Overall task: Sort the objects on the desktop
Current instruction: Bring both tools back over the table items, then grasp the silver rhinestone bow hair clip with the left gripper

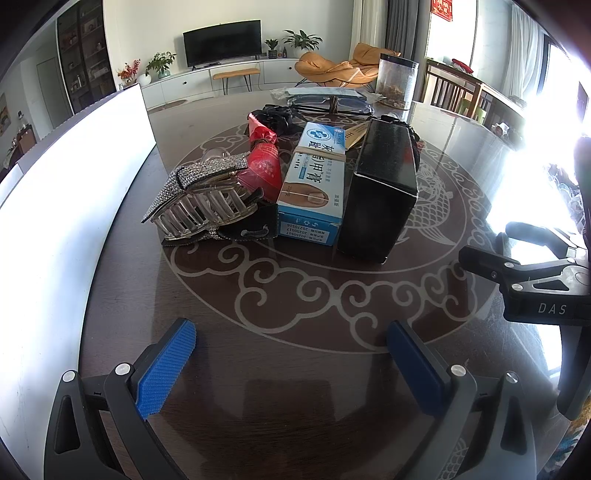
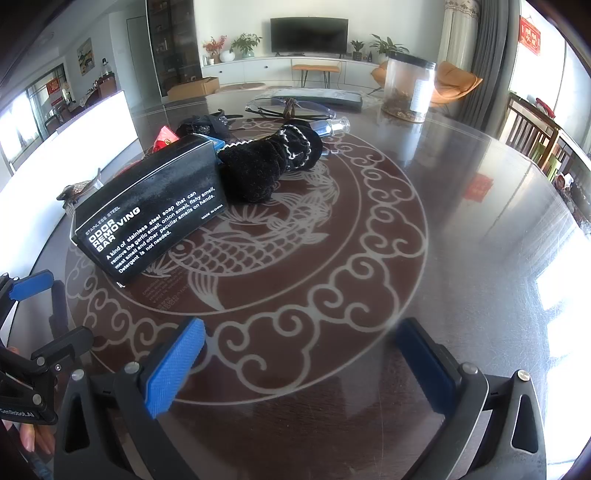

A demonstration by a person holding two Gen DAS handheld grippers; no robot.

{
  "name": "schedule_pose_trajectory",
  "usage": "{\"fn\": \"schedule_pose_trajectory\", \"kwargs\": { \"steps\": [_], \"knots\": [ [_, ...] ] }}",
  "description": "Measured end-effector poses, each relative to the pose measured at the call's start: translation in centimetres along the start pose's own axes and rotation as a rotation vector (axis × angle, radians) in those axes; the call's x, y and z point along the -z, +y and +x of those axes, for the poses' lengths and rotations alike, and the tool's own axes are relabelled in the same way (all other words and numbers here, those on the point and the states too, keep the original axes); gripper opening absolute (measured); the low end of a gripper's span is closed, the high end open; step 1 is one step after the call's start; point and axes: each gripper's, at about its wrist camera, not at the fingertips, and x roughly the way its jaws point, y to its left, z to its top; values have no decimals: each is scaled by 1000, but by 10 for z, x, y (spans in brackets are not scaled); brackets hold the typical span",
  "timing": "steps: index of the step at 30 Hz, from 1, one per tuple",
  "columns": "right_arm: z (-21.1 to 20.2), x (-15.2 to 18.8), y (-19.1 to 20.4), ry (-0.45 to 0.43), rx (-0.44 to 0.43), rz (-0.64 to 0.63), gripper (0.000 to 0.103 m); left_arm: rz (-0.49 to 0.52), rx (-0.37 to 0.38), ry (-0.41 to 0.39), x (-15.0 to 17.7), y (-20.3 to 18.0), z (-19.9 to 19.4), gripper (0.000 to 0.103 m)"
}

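Many things sit packed together in the middle of the table (image 1: pixel 295 369): a sparkly hair claw (image 1: pixel 207 199), a red packet (image 1: pixel 264 162), a blue-and-white medicine box (image 1: pixel 314 181) and a black soap box (image 1: pixel 384 192). They touch, so grabbing one may push the next one over. The black soap box (image 2: pixel 151 210) stands on its edge and looks tippy. The medicine box lies flat, its long side pointing away from the left gripper (image 1: pixel 291 354). Both the left gripper and the right gripper (image 2: pixel 301 354) are spread wide, holding nothing.

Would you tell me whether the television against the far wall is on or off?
Apparently off: the television screen is uniformly dark in both views.
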Motion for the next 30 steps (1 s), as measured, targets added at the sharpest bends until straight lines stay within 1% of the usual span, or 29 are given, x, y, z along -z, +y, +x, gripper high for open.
{"fn": "schedule_pose_trajectory", "kwargs": {
  "steps": [6,11,13,14,16,19,20,21,22,24,25,26,28,30],
  "knots": [
    [0,0,0,0,0,0,103,-34,-25,1,7,6,-6,103],
    [0,0,0,0,0,0,103,0,-3,14,17,8,-13,103],
    [0,0,0,0,0,0,103,-37,-10,42,19,15,-17,103],
    [1,0,0,0,0,0,103,-61,0,38,17,19,-20,103],
    [0,0,0,0,0,0,103,-108,17,6,7,27,-33,103],
    [0,0,0,0,0,0,103,-161,-4,-35,-28,40,-46,103],
    [0,0,0,0,0,0,103,-178,-1,-56,-42,45,-49,103],
    [0,0,0,0,0,0,103,-187,5,-73,-55,48,-49,103],
    [0,0,0,0,0,0,103,-184,-4,-80,-68,49,-47,103],
    [0,0,0,0,0,0,103,-146,-74,-63,-92,47,-32,103],
    [0,0,0,0,0,0,103,-128,-120,-43,-100,45,-21,103],
    [0,0,0,0,0,0,103,-128,-143,-29,-105,46,-12,103],
    [0,0,0,0,0,0,103,-157,-150,11,-107,50,9,103],
    [0,0,0,0,0,0,103,-198,-137,58,-99,54,25,103]
  ]
}}
